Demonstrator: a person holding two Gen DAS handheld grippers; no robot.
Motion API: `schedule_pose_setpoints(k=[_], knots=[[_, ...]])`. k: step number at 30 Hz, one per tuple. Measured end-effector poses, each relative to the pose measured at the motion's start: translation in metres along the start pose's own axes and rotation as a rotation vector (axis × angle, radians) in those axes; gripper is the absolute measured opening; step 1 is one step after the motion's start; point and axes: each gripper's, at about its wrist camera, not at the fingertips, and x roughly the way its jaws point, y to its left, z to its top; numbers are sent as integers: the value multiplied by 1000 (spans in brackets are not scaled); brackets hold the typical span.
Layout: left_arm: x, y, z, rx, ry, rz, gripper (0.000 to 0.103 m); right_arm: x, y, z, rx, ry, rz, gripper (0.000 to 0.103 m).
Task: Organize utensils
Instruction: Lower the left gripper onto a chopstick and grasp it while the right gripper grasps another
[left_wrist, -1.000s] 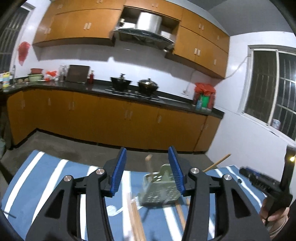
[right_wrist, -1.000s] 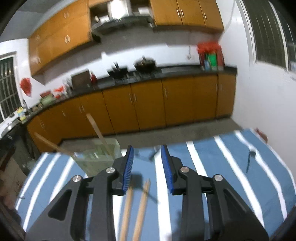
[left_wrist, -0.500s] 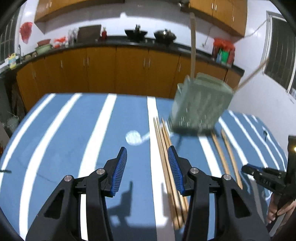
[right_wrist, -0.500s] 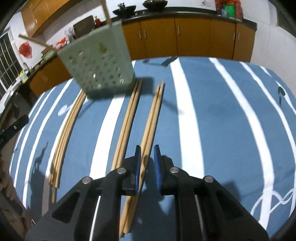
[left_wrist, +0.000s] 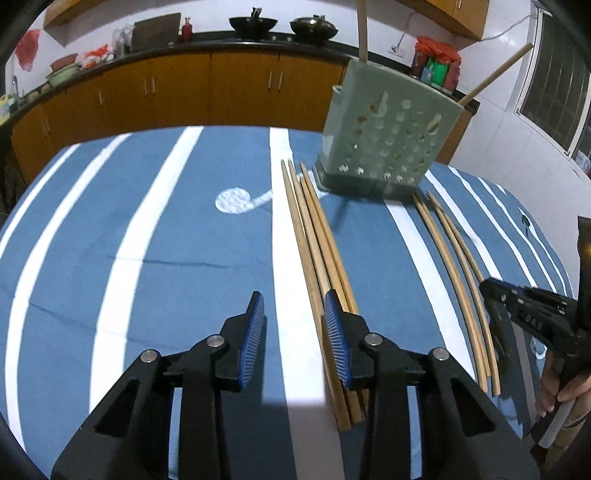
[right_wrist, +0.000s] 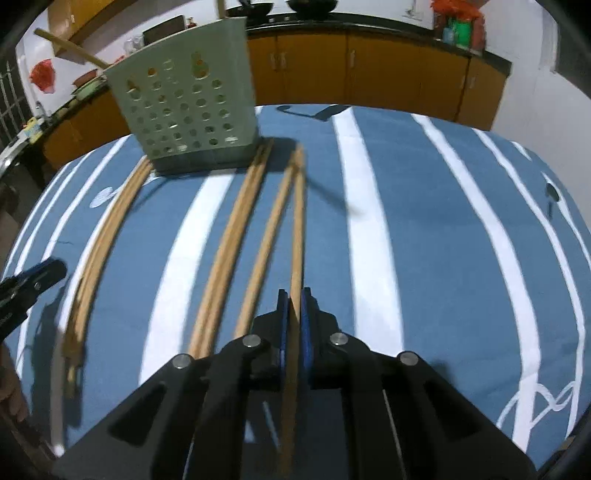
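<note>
Both grippers have been lowered from a view of the kitchen to the striped desk (left_wrist: 155, 236). Right gripper (right_wrist: 290, 295), lower centre of its frame: fingers (right_wrist: 282, 325) pressed together on one chopstick (right_wrist: 297, 229), lifted at the near end. Left gripper (left_wrist: 293, 314), lower centre of its frame: fingers (left_wrist: 334, 332) closing, nothing between them; bundle (left_wrist: 317, 243) lying just beside the right finger. Holder (left_wrist: 388, 140), green and perforated, is seen upper right, two sticks standing in it. Further pairs (right_wrist: 236, 236) are laid in rows before it.
</note>
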Motion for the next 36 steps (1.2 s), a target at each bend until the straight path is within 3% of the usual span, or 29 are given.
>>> schedule_pose_setpoints(k=[12,21,26,31,36], knots=[[12,-9,-7,22,60,-34,20,1,-10,2,30,-5,-6,8],[18,-12,-1,26,60,1,18,-3,-10,-2,21,-9,-12,11],[21,-13,2,36,48,35,8,-2,-3,-3,2,-19,-9,9],[22,0,8,21,49,50,8,2,3,1,-29,-33,-33,8],[20,29,15,-39,42,83,8,8,-16,10,32,-70,-90,8]])
